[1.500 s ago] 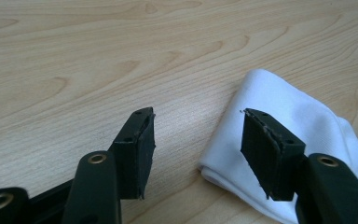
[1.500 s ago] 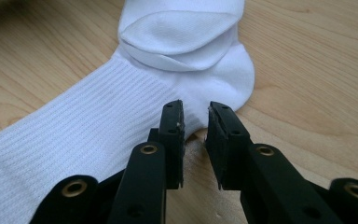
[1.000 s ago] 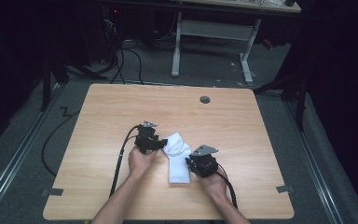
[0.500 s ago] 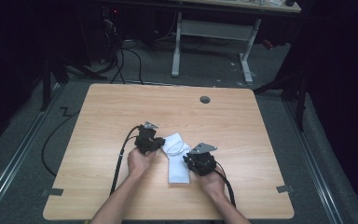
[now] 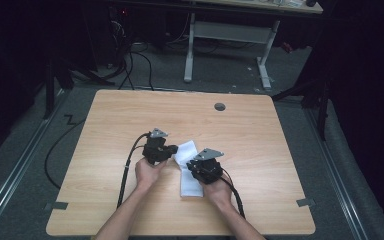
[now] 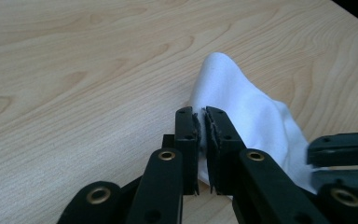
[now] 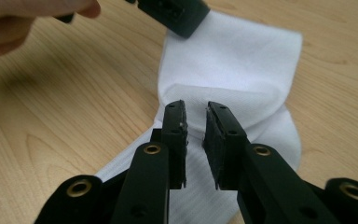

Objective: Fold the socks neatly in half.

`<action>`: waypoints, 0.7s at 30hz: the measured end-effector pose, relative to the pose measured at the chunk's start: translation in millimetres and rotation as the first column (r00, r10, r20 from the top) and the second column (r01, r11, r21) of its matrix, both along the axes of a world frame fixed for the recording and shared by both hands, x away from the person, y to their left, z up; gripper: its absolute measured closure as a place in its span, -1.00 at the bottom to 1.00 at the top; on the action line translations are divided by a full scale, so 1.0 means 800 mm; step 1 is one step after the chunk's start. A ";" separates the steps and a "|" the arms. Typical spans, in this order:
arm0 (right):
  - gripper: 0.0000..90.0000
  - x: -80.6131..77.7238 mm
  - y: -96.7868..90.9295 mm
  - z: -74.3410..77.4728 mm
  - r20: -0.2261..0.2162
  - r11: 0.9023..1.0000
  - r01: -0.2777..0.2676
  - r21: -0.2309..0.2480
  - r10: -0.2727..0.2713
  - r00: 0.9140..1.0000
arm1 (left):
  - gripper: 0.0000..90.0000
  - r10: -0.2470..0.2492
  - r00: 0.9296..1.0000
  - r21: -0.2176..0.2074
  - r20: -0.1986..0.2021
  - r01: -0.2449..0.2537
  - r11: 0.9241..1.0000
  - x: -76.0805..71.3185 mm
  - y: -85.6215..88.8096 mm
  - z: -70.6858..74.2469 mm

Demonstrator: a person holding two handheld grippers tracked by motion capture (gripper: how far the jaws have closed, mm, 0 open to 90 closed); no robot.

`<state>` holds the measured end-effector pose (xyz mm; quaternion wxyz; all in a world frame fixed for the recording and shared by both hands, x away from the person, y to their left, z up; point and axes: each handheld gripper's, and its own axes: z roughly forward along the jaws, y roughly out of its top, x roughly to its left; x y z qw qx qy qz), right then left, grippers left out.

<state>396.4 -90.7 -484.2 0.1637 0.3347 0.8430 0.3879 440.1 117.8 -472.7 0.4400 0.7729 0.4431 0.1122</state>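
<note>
Nearest the person, two forearms come in at six o'clock of the high view. The right gripper [image 5: 194, 166] sits over the near half of the white sock [image 5: 189, 167]. In its own view the right gripper [image 7: 195, 122] has its jaws nearly together, a narrow gap between them, with a raised fold of the sock [image 7: 233, 74] at the tips; whether the pads actually pinch that fold I cannot tell.

At about ten o'clock from it, the left gripper [image 5: 171, 152] meets the sock's far end. In its own view the left gripper [image 6: 202, 125] has just been closing its jaws, and they now press on a thin edge of the sock [image 6: 251, 107], which rises into a peak above the table [image 6: 74, 70]. The other gripper's black body shows at four o'clock of that view.

The sock lies a little toward six o'clock of the table's centre, between the two grippers, its far part lifted and bent toward eleven o'clock.

Farther off, at one o'clock from the sock, a round grommet [image 5: 220, 106] sits in the table [image 5: 105, 125] near its far edge. Beyond the table, cables [image 5: 130, 60] trail on the dark floor, and a desk frame [image 5: 230, 35] stands at twelve o'clock.
</note>
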 end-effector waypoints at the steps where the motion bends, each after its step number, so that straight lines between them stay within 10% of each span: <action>1: 0.73 0.002 0.001 -0.002 -0.005 1.000 0.001 -0.005 -0.001 1.000 | 0.87 -0.008 1.000 -0.004 0.007 0.008 1.000 -0.002 0.000 0.002; 10: 0.76 0.014 0.010 -0.013 -0.043 1.000 0.025 -0.012 -0.026 0.999 | 0.87 -0.072 0.995 -0.043 0.066 0.075 0.996 -0.013 -0.001 0.017; 21: 0.78 0.038 0.025 -0.017 -0.048 0.998 0.055 -0.022 -0.056 0.997 | 0.87 -0.135 0.986 0.010 0.101 0.134 0.991 -0.015 -0.008 0.029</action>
